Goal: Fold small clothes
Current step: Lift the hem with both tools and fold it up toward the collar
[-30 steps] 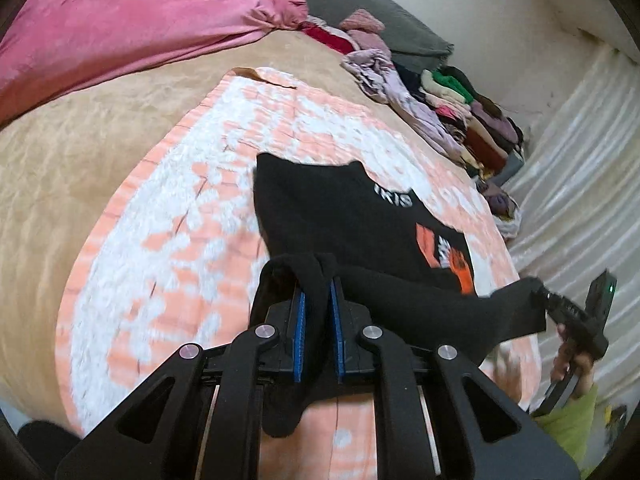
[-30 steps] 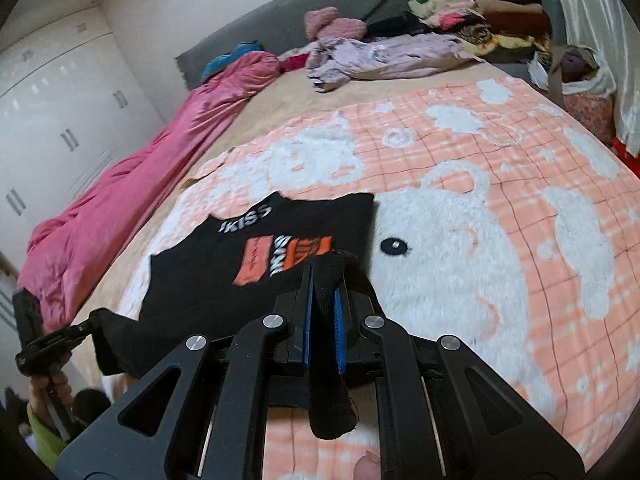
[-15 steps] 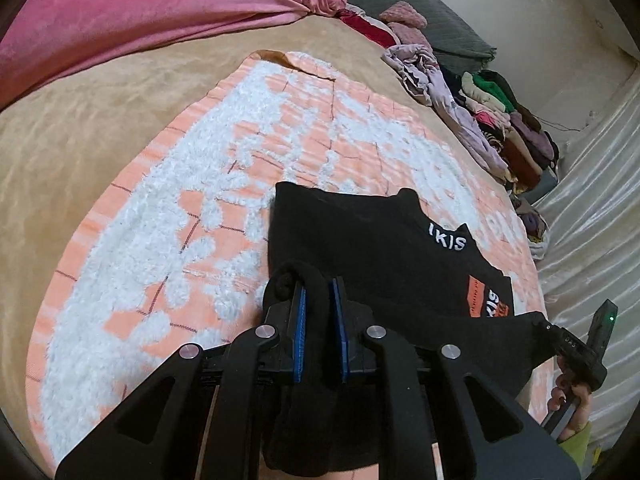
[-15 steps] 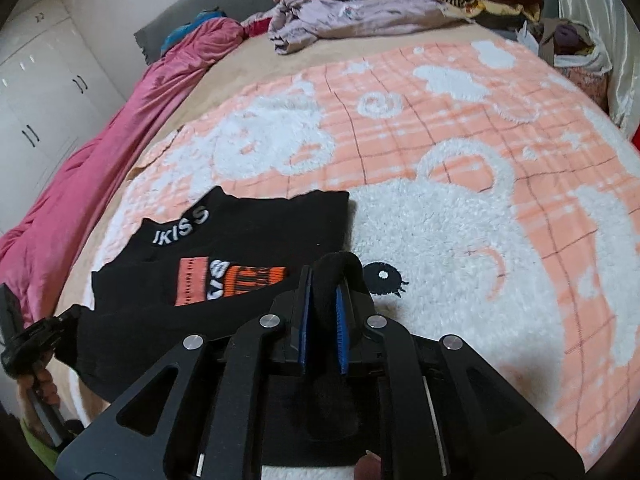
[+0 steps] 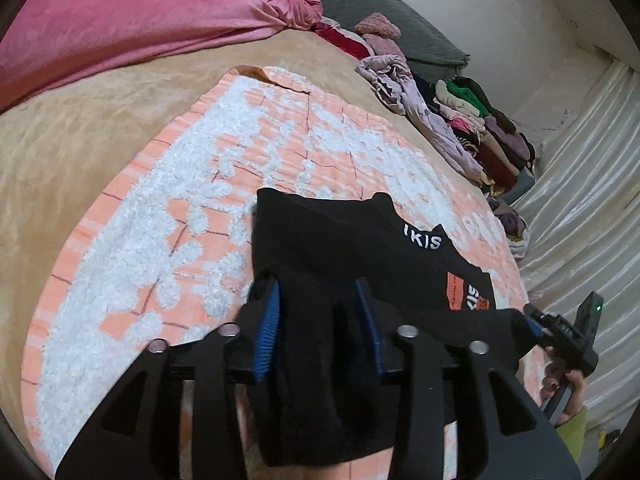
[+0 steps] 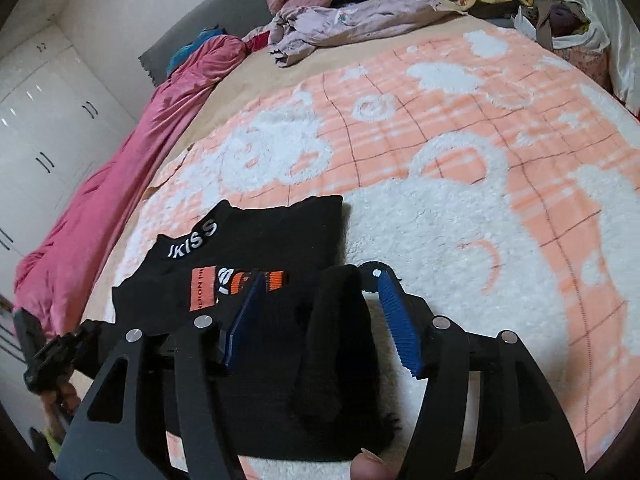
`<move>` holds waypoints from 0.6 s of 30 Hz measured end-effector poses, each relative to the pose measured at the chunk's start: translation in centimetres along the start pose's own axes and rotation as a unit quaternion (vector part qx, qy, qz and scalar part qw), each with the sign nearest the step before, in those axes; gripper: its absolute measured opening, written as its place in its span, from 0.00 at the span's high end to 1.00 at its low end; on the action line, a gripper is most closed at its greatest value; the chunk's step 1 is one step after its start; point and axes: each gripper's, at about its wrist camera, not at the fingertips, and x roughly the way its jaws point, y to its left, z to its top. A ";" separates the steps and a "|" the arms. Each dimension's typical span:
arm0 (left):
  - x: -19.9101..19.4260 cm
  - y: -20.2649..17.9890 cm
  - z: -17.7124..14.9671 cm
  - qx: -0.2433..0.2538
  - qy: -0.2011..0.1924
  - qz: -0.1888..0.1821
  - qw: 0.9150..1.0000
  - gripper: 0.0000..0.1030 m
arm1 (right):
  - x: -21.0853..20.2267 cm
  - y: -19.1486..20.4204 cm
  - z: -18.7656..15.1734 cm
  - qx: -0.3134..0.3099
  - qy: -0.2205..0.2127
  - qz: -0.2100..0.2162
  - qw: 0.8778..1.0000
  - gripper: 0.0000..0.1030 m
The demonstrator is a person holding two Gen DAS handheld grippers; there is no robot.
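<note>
A small black garment (image 5: 352, 248) with white lettering and an orange print lies on the peach and white blanket (image 5: 168, 216), its near edge folded over toward the far edge. My left gripper (image 5: 318, 300) is open, jaws apart, with a fold of the black cloth lying loose between the blue pads (image 5: 269, 328). My right gripper (image 6: 320, 300) is open too, with a bunched fold of the same garment (image 6: 256, 240) between its pads (image 6: 400, 332). Each gripper shows at the edge of the other's view, the right one (image 5: 560, 332) and the left one (image 6: 52, 356).
A pink quilt (image 5: 132, 20) lies along the far left of the bed. A lilac garment (image 6: 340, 24) and a pile of mixed clothes (image 5: 480, 124) lie at the head of the bed. White wardrobe doors (image 6: 44, 120) stand beyond the bed.
Both grippers carried the garment's near edge forward over the rest, then opened. The cloth they pinched now lies loose between the jaws.
</note>
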 end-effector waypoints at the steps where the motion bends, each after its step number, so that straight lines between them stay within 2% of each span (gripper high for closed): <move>1: -0.6 0.0 -0.2 0.007 -0.009 0.008 1.000 0.52 | -0.3 -0.1 -0.1 -0.001 -0.002 0.002 1.000 0.48; 8: -4.4 -0.1 -1.2 0.021 -0.031 0.014 0.999 0.50 | -1.9 1.0 -1.5 -0.034 0.009 0.009 0.999 0.45; 13: -4.0 0.1 -3.3 0.019 0.009 0.008 1.000 0.49 | -2.6 1.5 -2.6 -0.047 0.015 0.011 0.999 0.45; 14: -3.5 0.3 -3.8 0.013 0.021 0.005 1.000 0.45 | -2.6 1.6 -2.9 -0.047 0.016 0.012 0.999 0.45; 15: -3.3 0.4 -4.1 0.010 0.025 0.003 1.000 0.40 | -2.7 1.6 -3.1 -0.048 0.017 0.013 0.999 0.45; 18: -2.6 -0.5 -4.8 0.026 0.027 0.010 0.999 0.42 | -2.6 1.6 -3.6 -0.049 0.023 0.011 0.998 0.45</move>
